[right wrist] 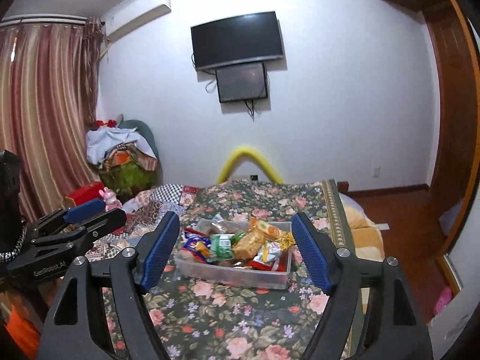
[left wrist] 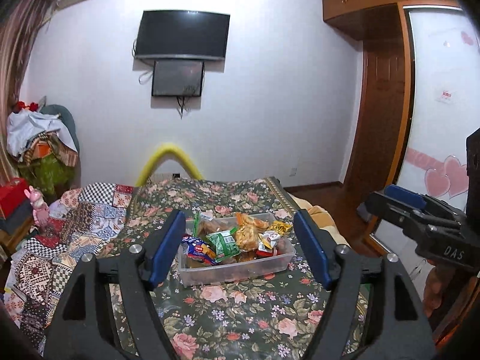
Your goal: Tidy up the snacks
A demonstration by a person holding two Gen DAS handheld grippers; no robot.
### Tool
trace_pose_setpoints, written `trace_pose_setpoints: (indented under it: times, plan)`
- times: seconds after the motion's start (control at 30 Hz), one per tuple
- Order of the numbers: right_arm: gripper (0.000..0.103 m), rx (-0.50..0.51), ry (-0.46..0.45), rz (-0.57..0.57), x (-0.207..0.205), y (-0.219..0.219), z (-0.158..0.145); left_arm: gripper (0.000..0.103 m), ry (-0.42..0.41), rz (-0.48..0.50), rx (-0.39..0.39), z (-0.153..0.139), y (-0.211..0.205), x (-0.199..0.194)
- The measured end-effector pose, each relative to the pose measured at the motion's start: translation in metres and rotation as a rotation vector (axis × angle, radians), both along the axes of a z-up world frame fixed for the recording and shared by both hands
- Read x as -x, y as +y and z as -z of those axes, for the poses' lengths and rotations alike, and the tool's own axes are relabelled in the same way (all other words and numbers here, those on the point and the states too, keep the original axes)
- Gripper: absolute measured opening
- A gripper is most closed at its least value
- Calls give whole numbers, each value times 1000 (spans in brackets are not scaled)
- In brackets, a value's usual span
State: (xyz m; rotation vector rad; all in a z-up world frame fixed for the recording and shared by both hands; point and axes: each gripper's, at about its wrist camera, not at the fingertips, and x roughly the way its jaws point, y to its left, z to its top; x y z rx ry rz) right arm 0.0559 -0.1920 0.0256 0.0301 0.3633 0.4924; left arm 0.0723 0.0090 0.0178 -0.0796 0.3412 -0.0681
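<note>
A clear plastic box (left wrist: 279,262) holds several snack packets: a green packet (left wrist: 223,243), an orange-yellow bag (left wrist: 247,234), a blue and red packet (left wrist: 198,247) and a white one (left wrist: 270,237). The box (right wrist: 270,280) stands on a floral cloth in both views. My left gripper (left wrist: 240,249) is open and empty, held back from the box with its blue pads either side of it. My right gripper (right wrist: 235,249) is open and empty, also short of the box. Each gripper shows from the side in the other's view.
The floral cloth (left wrist: 234,315) covers a bed, with a patchwork quilt (left wrist: 75,225) to the left. A pink toy rabbit (left wrist: 37,204) and red box (left wrist: 12,193) sit far left. Wooden floor (right wrist: 399,210) and a wardrobe (left wrist: 378,90) lie right. A TV (left wrist: 183,36) hangs ahead.
</note>
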Motion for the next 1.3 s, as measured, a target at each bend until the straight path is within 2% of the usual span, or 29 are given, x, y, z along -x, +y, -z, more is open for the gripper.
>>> trace_pose_setpoints:
  times: [0.23, 0.3, 0.4, 1.3]
  plan:
    - [87, -2, -13, 5, 19, -1, 2, 91, -27, -6, -13, 0, -7, 30]
    - [95, -4, -17, 20, 22, -3, 5, 95, -37, -11, -26, 0, -10, 34]
    - [102, -6, -24, 38, 25, -5, 6, 100, -51, -23, -40, 0, -14, 40]
    - [103, 20, -48, 56, 39, -4, 6, 103, -69, -30, -21, -2, -14, 50]
